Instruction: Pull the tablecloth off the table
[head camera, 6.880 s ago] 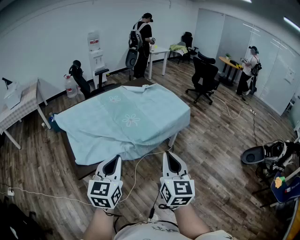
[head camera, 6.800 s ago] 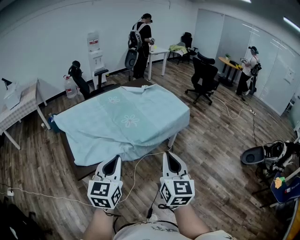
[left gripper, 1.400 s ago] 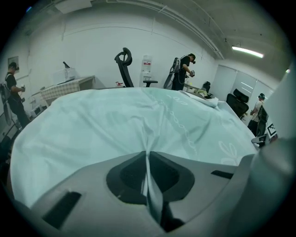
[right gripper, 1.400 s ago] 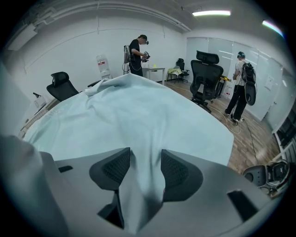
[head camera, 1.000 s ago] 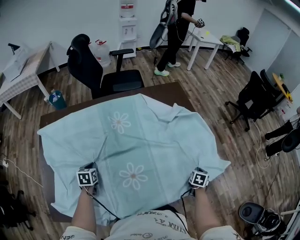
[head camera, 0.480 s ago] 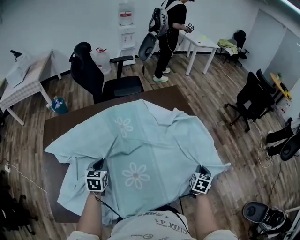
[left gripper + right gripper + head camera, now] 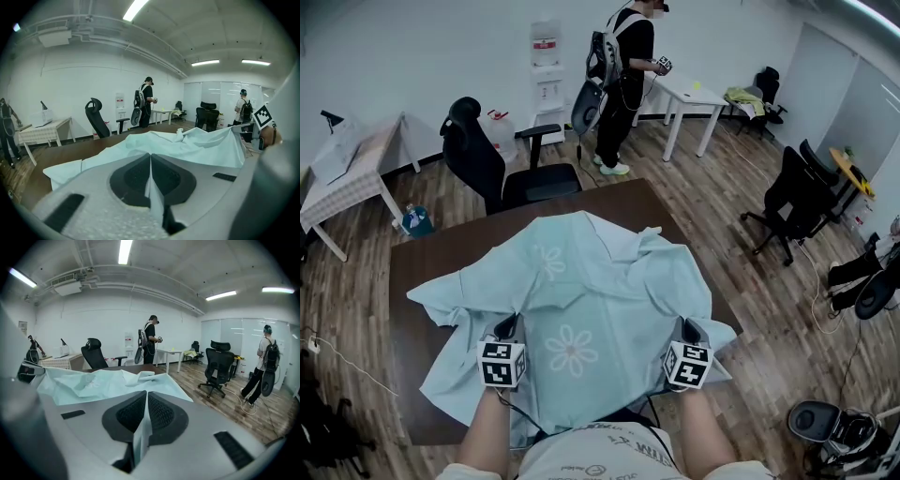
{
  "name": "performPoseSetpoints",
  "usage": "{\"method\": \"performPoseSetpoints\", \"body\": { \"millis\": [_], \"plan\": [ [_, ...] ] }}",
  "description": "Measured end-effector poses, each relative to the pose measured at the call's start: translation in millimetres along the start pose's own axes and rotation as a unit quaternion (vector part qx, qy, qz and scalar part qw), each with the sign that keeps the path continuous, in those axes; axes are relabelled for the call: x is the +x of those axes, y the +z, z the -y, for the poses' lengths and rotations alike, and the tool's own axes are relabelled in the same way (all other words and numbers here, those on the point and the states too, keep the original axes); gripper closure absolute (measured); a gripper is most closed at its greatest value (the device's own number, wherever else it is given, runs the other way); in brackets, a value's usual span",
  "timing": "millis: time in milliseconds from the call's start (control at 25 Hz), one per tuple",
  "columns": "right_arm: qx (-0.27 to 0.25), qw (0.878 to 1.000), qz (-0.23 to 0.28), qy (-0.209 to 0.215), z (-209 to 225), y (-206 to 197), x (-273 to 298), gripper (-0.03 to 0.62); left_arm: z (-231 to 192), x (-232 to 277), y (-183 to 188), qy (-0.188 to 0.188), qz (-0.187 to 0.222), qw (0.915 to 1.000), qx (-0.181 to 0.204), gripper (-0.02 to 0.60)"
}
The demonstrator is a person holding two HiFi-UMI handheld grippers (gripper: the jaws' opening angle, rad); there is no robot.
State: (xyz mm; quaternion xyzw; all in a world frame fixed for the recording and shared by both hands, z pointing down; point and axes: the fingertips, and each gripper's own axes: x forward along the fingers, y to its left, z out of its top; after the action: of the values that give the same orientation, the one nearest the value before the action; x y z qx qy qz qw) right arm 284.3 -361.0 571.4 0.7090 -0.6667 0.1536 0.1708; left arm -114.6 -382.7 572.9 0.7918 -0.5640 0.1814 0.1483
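Tablecloth pinched at both near corners, bunched partway across the counter.

We have the left gripper (image 7: pixel 505 328) and the right gripper (image 7: pixel 691 330) each with jaws closed tight on a thin fold of the pale blue flower-print tablecloth (image 7: pixel 591 281), one at either side of its near edge. The cloth lies ahead of the jaws, its length running away from us over the dark brown wooden counter (image 7: pixel 408 272), rumpled, with bare wood showing beyond its far end. Both grippers sit level, neither nearer, so we judge the pull comes straight back toward us.
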Motion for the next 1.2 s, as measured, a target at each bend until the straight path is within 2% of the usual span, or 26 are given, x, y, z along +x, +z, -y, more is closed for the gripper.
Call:
{"method": "performPoseSetpoints", "body": {
  "millis": [280,560,760,920,1200],
  "plan": [
    [-0.004,0.997,0.069,0.036,-33,50,-36,0.58,35,-25,38,-0.021,0.046,0.9984,0.027,0.574],
    [-0.002,0.989,0.129,0.071,-67,93,-72,0.58,62,-55,78,-0.039,0.094,0.9936,0.049,0.574],
    [0.005,0.982,0.168,0.086,-87,121,-90,0.582,77,-71,106,-0.026,0.125,0.9882,0.085,0.574],
    [-0.001,0.979,0.182,0.097,-104,136,-97,0.582,80,-74,115,-0.027,0.134,0.9873,0.081,0.572],
    [-0.013,0.978,0.178,0.108,-114,139,-101,0.582,79,-76,116,-0.033,0.133,0.9882,0.067,0.572]
  ]
}}
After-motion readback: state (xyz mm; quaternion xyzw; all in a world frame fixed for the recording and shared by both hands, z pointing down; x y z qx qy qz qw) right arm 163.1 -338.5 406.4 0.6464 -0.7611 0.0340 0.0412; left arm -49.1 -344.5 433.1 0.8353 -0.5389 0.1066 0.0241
